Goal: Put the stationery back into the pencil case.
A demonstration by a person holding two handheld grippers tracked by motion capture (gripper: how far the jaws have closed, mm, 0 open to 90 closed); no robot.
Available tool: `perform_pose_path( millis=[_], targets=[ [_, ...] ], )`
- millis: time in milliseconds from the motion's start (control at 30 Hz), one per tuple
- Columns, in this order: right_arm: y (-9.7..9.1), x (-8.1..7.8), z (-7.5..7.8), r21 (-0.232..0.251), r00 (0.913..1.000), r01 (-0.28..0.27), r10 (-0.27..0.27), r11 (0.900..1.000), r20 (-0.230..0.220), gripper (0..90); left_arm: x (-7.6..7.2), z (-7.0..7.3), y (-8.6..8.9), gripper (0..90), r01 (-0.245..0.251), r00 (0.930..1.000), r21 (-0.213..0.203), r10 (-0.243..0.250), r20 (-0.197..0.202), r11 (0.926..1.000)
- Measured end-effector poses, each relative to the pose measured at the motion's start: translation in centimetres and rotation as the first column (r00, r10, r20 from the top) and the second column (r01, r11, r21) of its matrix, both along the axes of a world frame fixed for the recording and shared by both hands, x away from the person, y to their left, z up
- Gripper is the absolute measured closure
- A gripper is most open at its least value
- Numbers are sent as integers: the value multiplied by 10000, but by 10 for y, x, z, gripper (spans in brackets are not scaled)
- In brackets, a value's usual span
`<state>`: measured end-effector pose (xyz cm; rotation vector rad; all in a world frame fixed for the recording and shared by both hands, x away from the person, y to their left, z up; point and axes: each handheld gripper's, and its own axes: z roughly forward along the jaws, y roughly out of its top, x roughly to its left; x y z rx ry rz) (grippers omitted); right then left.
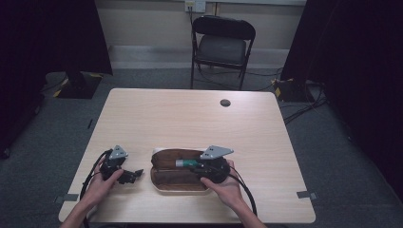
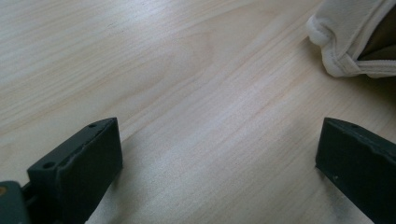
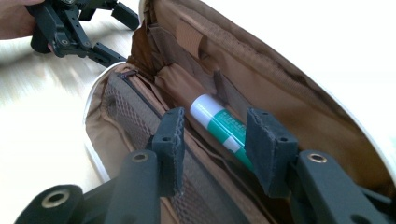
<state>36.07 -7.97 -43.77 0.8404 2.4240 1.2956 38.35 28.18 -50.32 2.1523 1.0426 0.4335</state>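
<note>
A: What does the room look like?

B: In the high view a pale wooden table (image 1: 190, 118) fills the middle of the frame, with a round dark grommet (image 1: 225, 102) near its far edge. Grey carpet lies around it, a black folding chair (image 1: 221, 45) stands at top centre, dark curtains hang at both upper corners, and cables run across the floor at the right.

A: And on the table?

B: An open pouch (image 1: 173, 178), white outside and brown inside, lies at lower centre. In the right gripper view a green-and-white tube (image 3: 219, 123) lies in its brown lining, beside a mesh pocket.

A: The grippers?

B: The right gripper (image 3: 217, 140) sits over the pouch, its jaws apart on either side of the tube, not pressing it as far as the picture shows. The left gripper (image 2: 219, 158) rests at the lower left of the table, jaws wide apart over bare wood, holding nothing, with the pouch's white corner at the upper right of its own view.
</note>
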Motion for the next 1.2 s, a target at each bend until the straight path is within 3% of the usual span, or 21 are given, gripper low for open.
perform_pose_path(
  millis=[300,667,933,1200],
  targets=[
    [-13,-1,4,240,9998,117,-114,9996,-144,604,0,0,0,0,20,10000,44,-20,27,10000],
    [-42,-9,10,444,9986,498,-490,9978,-182,595,0,0,0,0,20,10000,45,-20,23,10000],
    [-68,-15,13,572,9941,1073,-1064,9926,-185,572,0,0,0,0,38,10000,41,-38,12,10000],
    [-98,-18,9,466,9836,1800,-1791,9826,-229,513,0,0,0,0,26,10000,24,-26,18,10000]
  ],
)
